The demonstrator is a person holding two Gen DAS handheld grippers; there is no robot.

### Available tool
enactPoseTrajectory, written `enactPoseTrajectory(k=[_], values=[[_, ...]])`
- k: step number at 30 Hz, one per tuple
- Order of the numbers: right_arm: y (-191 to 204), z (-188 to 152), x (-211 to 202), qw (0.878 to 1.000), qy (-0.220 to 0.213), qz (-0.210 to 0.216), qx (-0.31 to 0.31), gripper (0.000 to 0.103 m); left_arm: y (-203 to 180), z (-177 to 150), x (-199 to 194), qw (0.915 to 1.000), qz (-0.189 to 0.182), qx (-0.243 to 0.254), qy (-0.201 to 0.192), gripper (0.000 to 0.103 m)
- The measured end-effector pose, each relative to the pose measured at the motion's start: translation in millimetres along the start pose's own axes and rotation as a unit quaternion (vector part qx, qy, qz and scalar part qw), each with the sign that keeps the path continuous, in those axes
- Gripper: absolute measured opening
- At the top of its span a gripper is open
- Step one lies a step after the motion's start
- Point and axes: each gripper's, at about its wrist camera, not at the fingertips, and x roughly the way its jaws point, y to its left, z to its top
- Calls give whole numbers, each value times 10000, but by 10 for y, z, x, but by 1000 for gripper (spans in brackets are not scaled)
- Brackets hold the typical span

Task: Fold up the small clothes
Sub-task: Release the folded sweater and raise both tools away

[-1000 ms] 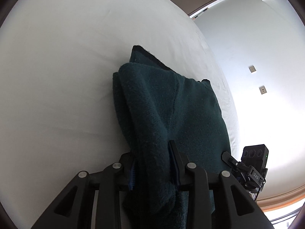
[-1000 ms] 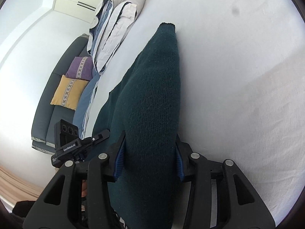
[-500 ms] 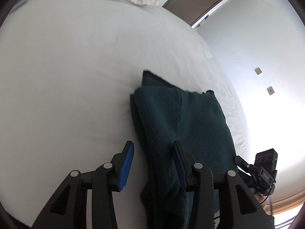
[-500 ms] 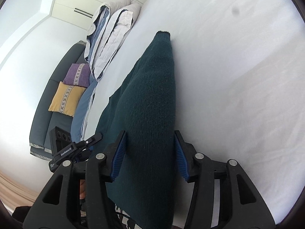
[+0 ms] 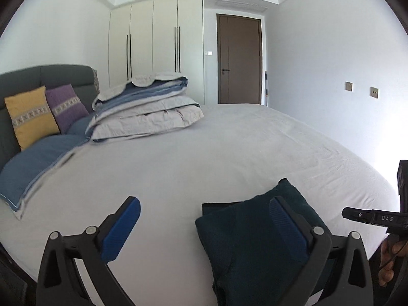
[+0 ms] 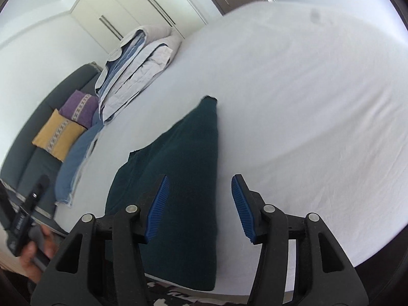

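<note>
We see a folded dark green knitted garment [image 5: 255,242] lying flat at the near edge of the white bed sheet [image 5: 204,153]. Our left gripper [image 5: 204,219] is opening, its blue-padded fingers [image 5: 122,227] spread wide with only bare sheet between them; the garment lies under the right-hand finger. Our right gripper [image 6: 199,204] is also opening, at a middling spread above the garment [image 6: 188,178], pads clear of the cloth. Far left, a folded grey and blue duvet [image 5: 145,112] sits beside yellow and purple cushions [image 5: 43,112].
</note>
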Motion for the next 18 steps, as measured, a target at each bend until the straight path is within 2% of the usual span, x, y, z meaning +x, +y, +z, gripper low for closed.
enactPoseTrajectory(k=[4, 9, 11, 14, 16, 18], values=[[368, 31, -214, 9958, -476, -426, -657, 63, -12, 102, -289, 9976, 448, 88, -524, 103], [718, 56, -616, 9815, -1390, -676, -1132, 87, 97, 261, -697, 9872, 692, -311, -1402, 103], [850, 64, -810, 9725, -1821, -702, -1270, 100, 144, 339, -763, 9857, 692, -439, -1470, 103], [994, 80, -1084, 9581, -2420, -834, -1289, 103, 153, 432, -777, 9863, 711, -374, -1444, 103], [1048, 105, -1214, 9539, -2568, -971, -1213, 103, 143, 446, -781, 9864, 739, -374, -1417, 103], [1099, 139, -1310, 9544, -2584, -900, -1192, 103, 143, 448, -729, 9891, 634, -442, -1254, 103]])
